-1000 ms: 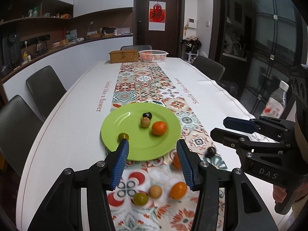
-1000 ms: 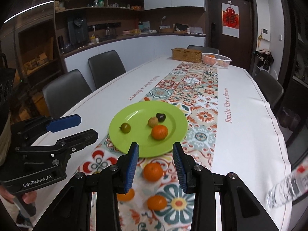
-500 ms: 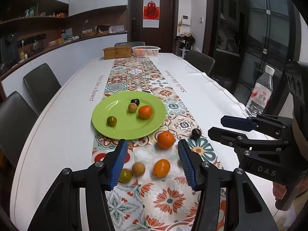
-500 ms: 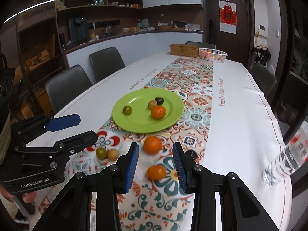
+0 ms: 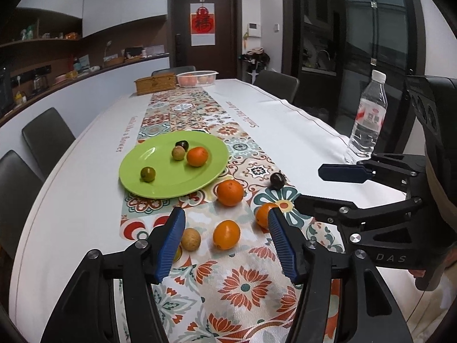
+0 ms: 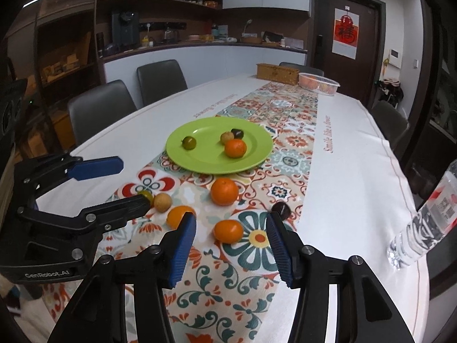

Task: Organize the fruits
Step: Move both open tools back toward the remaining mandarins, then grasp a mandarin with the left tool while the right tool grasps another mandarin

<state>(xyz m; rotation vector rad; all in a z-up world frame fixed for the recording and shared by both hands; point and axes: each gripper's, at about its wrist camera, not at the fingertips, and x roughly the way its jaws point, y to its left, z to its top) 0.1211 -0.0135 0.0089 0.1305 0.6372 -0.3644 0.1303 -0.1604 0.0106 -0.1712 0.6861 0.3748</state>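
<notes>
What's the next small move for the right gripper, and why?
Probably ease the right gripper forward and down around the nearest orange: its jaws are open and empty, that orange lies on the runner just ahead between them, and the green plate has room.

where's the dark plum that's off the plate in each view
Left wrist: the dark plum sits right of centre on the table runner, beyond the right gripper.
Right wrist: same plum, low and right of centre, just past the right fingertip.
Shared landmark: the green plate.
</notes>
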